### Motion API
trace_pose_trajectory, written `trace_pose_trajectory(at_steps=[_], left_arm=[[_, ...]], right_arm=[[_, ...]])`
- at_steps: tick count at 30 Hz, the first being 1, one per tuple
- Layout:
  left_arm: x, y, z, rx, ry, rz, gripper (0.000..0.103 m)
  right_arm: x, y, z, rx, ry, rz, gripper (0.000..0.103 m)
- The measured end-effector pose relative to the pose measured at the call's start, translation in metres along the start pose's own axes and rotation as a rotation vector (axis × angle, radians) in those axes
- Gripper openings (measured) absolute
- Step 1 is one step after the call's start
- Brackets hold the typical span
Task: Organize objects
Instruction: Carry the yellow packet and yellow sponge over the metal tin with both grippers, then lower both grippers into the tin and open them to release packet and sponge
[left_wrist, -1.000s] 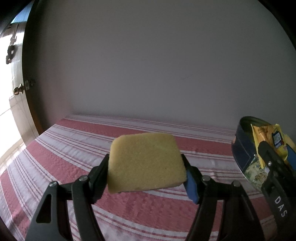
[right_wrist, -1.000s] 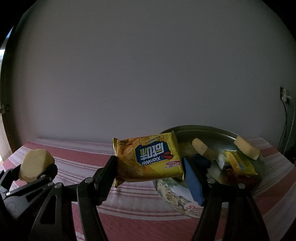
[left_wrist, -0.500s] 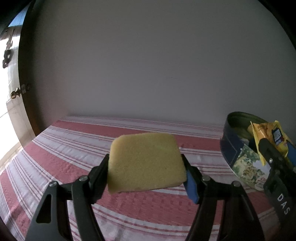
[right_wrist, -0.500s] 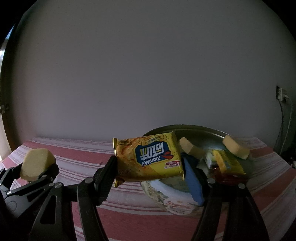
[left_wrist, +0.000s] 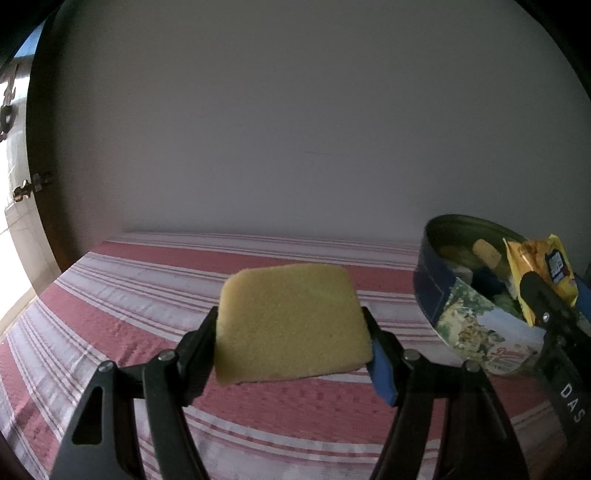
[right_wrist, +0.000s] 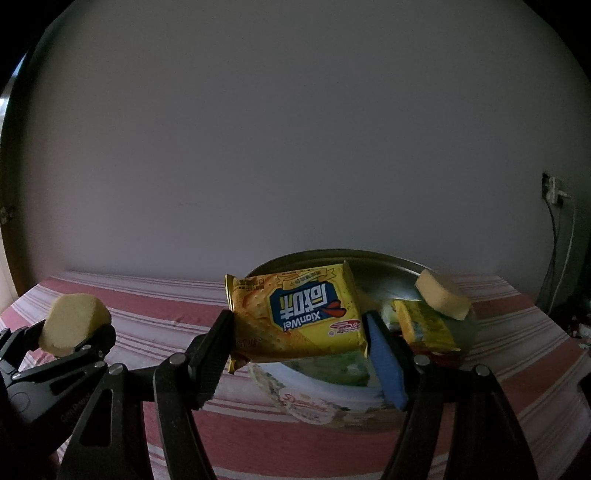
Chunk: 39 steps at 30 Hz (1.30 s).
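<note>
On the striped tabletop (left_wrist: 155, 302) stands a round tin (right_wrist: 332, 391), already with a sponge piece (right_wrist: 441, 299) and packets inside. Right tongs (right_wrist: 299, 332) are clamped on a yellow cracker packet (right_wrist: 295, 314) above the tin's near edge; it looks light, crinkly and slippery, its contents fragile. Left tongs (left_wrist: 291, 328) squeeze a soft yellow sponge (left_wrist: 291, 326) by its sides, well left of the tin.

Our left gripper (left_wrist: 291, 332) clamps a yellow sponge (left_wrist: 291, 325) above the red-striped cloth (left_wrist: 129, 314). At right, our right gripper (left_wrist: 554, 291) holds a yellow snack packet (left_wrist: 539, 266) over the round tin (left_wrist: 476, 325).
</note>
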<state>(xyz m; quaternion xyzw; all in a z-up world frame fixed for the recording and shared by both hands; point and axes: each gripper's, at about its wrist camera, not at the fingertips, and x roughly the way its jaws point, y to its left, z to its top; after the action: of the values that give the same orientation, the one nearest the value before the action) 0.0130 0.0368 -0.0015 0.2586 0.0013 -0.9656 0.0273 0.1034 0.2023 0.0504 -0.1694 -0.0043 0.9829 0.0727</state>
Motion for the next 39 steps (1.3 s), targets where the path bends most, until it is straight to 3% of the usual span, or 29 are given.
trace_pose_trajectory(at_steps=[20,39], left_arm=[[-0.010,-0.045,0.002,0.028,-0.002,-0.072,0.071],[-0.026,-0.102,0.022,0.082,-0.063,-0.167,0.071]], right_arm=[[-0.017,-0.043,0.007,0.011,-0.020,-0.031,0.072],[0.003,-0.096,0.021,0.092,-0.037,-0.092,0.072]])
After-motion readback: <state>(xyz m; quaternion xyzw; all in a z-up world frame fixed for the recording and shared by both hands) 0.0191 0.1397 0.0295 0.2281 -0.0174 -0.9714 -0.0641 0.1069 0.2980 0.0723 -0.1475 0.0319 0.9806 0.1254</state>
